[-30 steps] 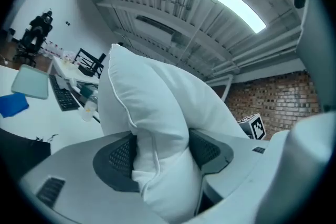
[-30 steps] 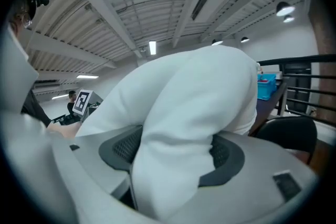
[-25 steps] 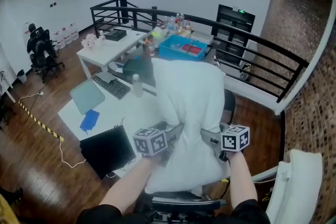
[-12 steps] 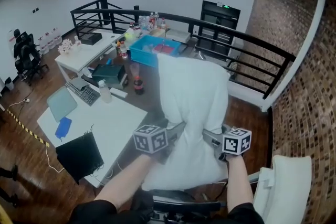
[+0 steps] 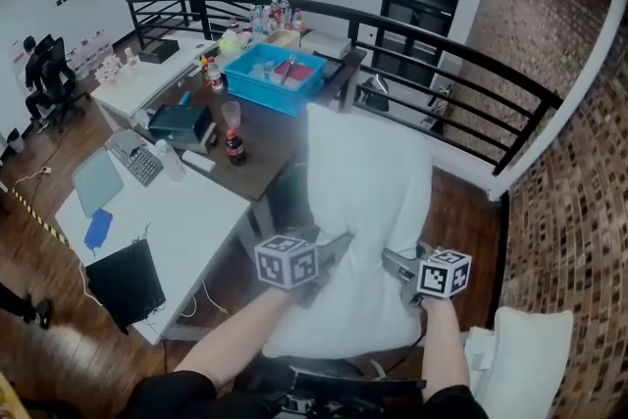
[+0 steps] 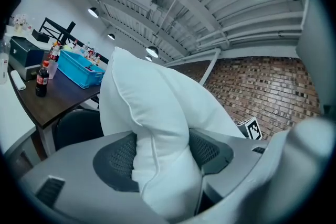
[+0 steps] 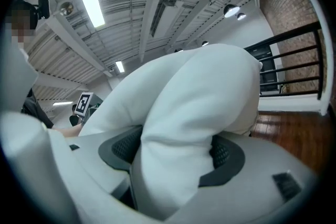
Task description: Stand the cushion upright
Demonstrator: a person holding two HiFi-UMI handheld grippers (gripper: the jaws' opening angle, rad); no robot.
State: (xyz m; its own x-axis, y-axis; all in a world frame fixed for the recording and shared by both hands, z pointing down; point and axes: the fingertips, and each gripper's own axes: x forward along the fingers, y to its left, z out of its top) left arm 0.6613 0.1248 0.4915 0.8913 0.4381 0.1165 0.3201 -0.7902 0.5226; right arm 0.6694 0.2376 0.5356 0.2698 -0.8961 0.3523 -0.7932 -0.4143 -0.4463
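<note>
Left gripper (image 6: 163,155) clamped on the big white soft fabric cushion (image 5: 368,201), with a fold of fabric bulging between both dark mesh pads (image 6: 118,162). Right gripper (image 7: 176,152) was the same, its jaws pressed on a thick fold at the opposite side. I held the cushion standing tall between the two grippers. Its piped edge rose above and ahead of them, and its lower end hung below my wrists. Under the grippers was a black chair (image 5: 329,376); I could not tell whether the cushion touched it. Past the left gripper, out to its left, was a dark brown wooden table (image 5: 260,147) carrying a blue plastic bin (image 5: 275,78) and a cola bottle (image 5: 234,147). A black metal railing (image 5: 461,64) ran beyond the cushion top. A brick wall (image 5: 579,162) was off right of the right gripper.
</note>
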